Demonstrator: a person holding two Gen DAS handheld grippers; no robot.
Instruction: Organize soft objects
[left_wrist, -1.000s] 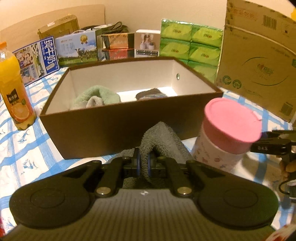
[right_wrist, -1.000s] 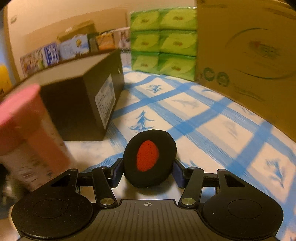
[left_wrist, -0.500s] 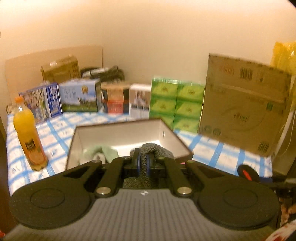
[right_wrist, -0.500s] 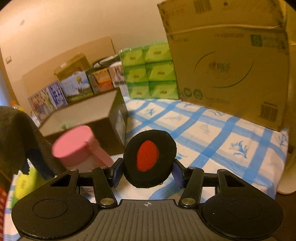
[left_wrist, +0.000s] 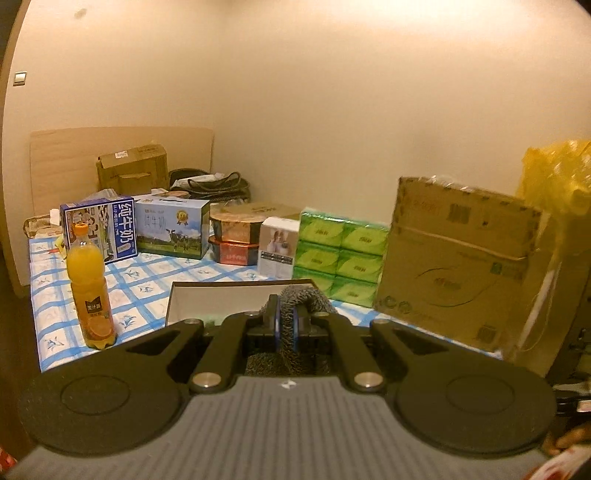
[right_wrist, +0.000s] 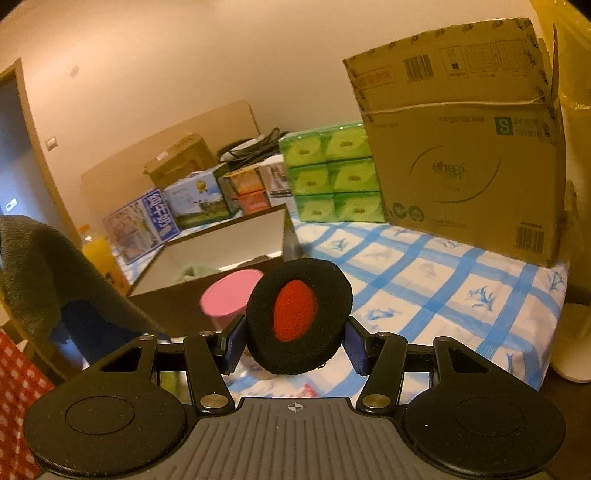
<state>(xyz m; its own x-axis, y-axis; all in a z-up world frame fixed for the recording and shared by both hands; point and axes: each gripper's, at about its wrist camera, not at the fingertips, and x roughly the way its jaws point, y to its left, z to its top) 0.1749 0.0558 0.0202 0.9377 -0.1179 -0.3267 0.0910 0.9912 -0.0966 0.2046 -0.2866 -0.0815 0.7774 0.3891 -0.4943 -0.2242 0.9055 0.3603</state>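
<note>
Your left claw (left_wrist: 285, 325) pinches the towel (left_wrist: 295, 295) and your right claw (right_wrist: 295, 341) clasps the pad (right_wrist: 299, 310), both raised to clear the box (right_wrist: 221, 240) rim.

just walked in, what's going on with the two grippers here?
A person is sorting soft items into the open brown box on the checked tablecloth. The left gripper is shut on a grey towel, held above the box. The right gripper grips a black-and-red round pad. A pale green cloth already lies in the box.
</note>
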